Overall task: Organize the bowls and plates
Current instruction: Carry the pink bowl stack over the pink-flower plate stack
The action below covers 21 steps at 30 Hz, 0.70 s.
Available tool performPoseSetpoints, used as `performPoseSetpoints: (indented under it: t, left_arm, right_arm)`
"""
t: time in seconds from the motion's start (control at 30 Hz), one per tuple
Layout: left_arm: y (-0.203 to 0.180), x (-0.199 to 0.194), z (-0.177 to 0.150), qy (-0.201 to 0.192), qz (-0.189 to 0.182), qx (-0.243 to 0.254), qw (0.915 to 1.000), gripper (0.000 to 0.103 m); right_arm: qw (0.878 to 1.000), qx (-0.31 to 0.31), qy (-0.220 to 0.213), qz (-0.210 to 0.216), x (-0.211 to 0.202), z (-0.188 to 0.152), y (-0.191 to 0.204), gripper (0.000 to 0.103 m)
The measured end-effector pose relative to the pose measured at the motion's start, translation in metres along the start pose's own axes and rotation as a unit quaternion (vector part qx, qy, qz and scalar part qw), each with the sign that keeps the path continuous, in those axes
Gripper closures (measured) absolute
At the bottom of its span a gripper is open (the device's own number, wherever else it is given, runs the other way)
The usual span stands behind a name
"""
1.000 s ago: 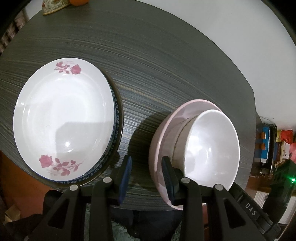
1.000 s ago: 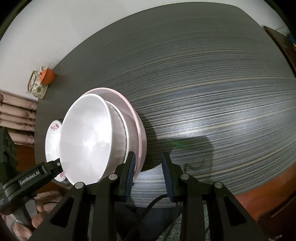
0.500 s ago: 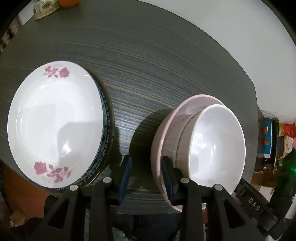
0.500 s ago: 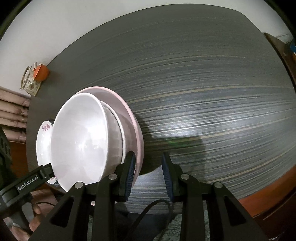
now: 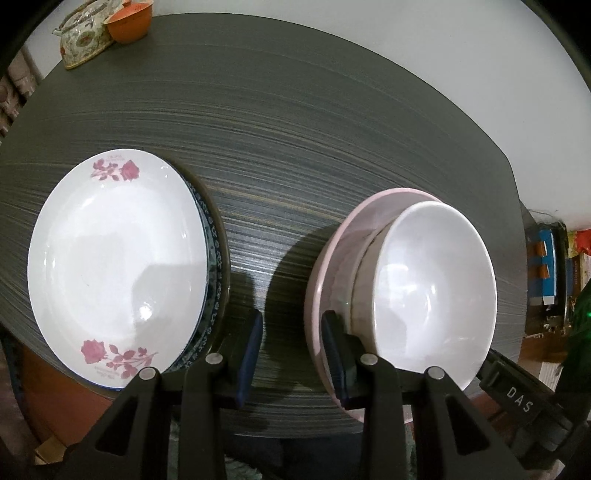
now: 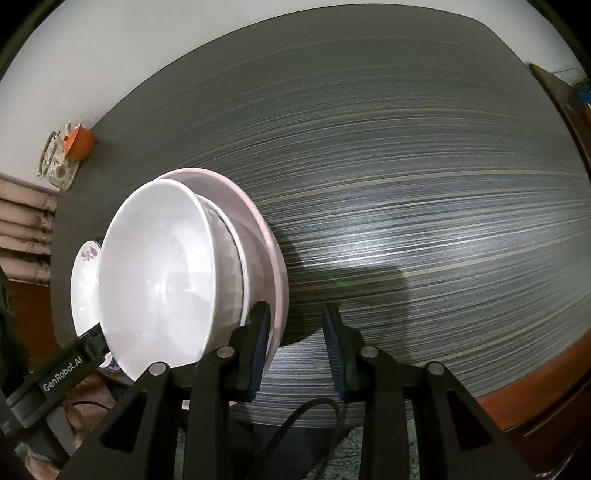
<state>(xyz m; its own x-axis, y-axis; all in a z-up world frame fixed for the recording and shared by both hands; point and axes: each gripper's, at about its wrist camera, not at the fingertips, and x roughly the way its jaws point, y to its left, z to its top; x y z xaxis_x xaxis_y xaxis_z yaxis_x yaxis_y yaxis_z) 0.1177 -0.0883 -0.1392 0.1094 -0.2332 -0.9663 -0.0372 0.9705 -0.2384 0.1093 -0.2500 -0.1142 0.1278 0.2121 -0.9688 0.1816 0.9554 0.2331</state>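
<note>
A white plate with pink roses lies on a blue-patterned plate at the table's front left; it also shows in the right wrist view. A white bowl sits nested in a pink bowl to the right; the right wrist view shows the white bowl inside the pink bowl. My left gripper is open and empty between the two stacks. My right gripper is open and empty just right of the pink bowl's rim.
The dark striped table stretches back to a white wall. A floral teapot and an orange cup stand at the far left corner. Shelves with clutter stand to the right. The table's wooden edge runs near.
Both grippers have shifted slightly; the left view now shows more of the far table and the teapot. The dishes have not moved and both grippers stay open.
</note>
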Motion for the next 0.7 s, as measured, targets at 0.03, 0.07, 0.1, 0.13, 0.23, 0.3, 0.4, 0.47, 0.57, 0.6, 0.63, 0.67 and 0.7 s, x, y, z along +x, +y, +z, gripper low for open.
performPoseSetpoints:
  t: [0.03,0.07,0.1,0.13,0.23,0.3,0.4,0.47,0.57,0.6,0.63,0.67,0.7]
  left_arm:
    - [0.0,0.0,0.0,-0.001,-0.001,0.001,1.0,0.07]
    - [0.0,0.0,-0.001,0.0,-0.001,0.001,1.0,0.07]
    - [0.001,0.0,-0.003,-0.001,-0.001,0.002,1.0,0.07]
    - [0.0,-0.001,-0.003,-0.002,0.001,0.006,1.0,0.07]
    - [0.002,-0.001,-0.001,-0.003,0.003,0.01,0.9999,0.07]
    - [0.001,-0.002,0.0,-0.002,0.003,0.013,0.9999,0.071]
    - [-0.003,-0.002,-0.001,-0.005,0.006,0.017,0.9998,0.071]
    - [-0.003,-0.001,-0.001,-0.005,0.005,0.017,0.9998,0.071]
    - [-0.002,-0.001,0.0,-0.004,0.0,0.014,0.9999,0.073]
    - [-0.002,0.0,0.0,-0.004,-0.004,0.015,0.9999,0.075]
    - [-0.001,0.0,0.0,-0.003,-0.009,0.017,0.9998,0.08]
    - [-0.002,0.0,0.0,-0.002,-0.014,0.018,0.9997,0.085]
    - [-0.004,0.001,0.0,0.0,-0.021,0.02,0.9996,0.089]
  right_arm:
    - [1.0,0.001,0.0,0.0,0.0,0.0,-0.001,0.074]
    - [1.0,0.001,-0.001,0.0,0.0,0.001,-0.001,0.074]
    - [1.0,0.0,-0.002,0.0,0.0,0.001,0.0,0.074]
    - [1.0,0.002,-0.002,0.0,-0.001,0.001,-0.002,0.074]
    - [1.0,0.001,-0.006,-0.001,-0.001,0.001,-0.001,0.074]
    - [1.0,0.002,-0.007,-0.001,-0.001,0.0,0.0,0.075]
    - [1.0,-0.003,-0.008,-0.001,0.0,-0.001,0.006,0.081]
    - [1.0,-0.006,-0.008,0.003,0.0,-0.001,0.009,0.087]
    - [1.0,-0.011,-0.01,0.001,-0.001,-0.001,0.012,0.09]
    - [1.0,-0.01,-0.011,0.003,-0.001,0.0,0.012,0.09]
    - [1.0,-0.007,-0.01,0.007,-0.001,0.0,0.01,0.09]
    - [1.0,-0.005,-0.009,0.01,-0.001,0.001,0.009,0.09]
    - [1.0,-0.005,-0.009,0.01,-0.001,0.001,0.008,0.09]
